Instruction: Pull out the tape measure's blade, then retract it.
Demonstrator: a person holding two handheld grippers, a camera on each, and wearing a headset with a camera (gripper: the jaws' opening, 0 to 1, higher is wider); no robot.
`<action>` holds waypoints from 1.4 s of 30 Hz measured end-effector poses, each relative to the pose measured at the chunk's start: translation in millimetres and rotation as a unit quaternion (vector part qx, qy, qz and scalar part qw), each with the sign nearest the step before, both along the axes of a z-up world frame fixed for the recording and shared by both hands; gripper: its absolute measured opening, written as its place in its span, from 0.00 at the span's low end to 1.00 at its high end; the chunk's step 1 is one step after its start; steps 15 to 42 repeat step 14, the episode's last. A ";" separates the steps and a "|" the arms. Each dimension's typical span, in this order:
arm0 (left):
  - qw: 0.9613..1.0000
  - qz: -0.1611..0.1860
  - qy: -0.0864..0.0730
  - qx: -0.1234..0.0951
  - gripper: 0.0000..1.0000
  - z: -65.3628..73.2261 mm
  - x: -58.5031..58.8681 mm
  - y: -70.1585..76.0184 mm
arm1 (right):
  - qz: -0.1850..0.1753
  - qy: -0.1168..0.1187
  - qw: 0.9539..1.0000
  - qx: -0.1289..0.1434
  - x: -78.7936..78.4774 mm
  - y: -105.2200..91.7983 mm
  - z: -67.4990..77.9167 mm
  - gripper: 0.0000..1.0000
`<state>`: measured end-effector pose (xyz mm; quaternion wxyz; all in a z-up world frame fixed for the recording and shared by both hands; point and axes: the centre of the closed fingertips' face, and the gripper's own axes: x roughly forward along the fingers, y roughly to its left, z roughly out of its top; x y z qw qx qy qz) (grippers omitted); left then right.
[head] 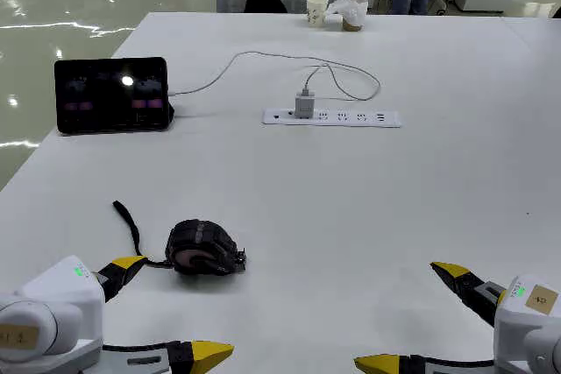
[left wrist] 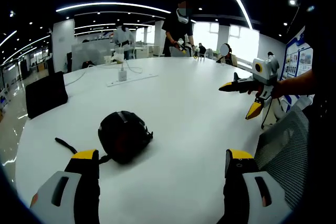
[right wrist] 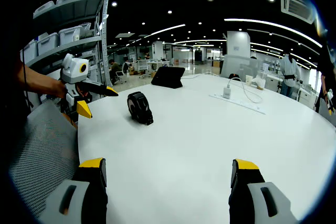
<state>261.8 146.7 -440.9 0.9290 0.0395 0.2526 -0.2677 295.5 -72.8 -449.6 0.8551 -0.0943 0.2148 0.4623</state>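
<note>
While the left gripper (head: 168,307) and right gripper (head: 413,315) both gape wide, holding nothing, the tape measure (head: 203,248) lies on the white table (head: 351,216) just ahead of the left jaws. Rounded black case, dark strap trailing.

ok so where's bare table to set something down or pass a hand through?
Biggest bare stretch of table: between the power strip and the right gripper, right of the tape measure. Crowded: the tablet and its cable far left, cups at the far edge, tape measure just ahead of the left gripper.
</note>
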 end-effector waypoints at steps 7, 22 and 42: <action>1.000 -0.002 -0.002 0.003 0.97 1.7 1.0 0.8 | 0.001 0.000 1.000 0.000 0.0 0.7 -0.8 0.99; 1.000 -0.001 -0.004 0.005 0.99 0.6 3.3 3.9 | 0.002 0.000 1.000 0.000 0.4 0.2 -0.5 0.99; 1.000 -0.001 -0.004 0.005 0.99 0.6 3.3 3.9 | 0.002 0.000 1.000 0.000 0.4 0.2 -0.5 0.99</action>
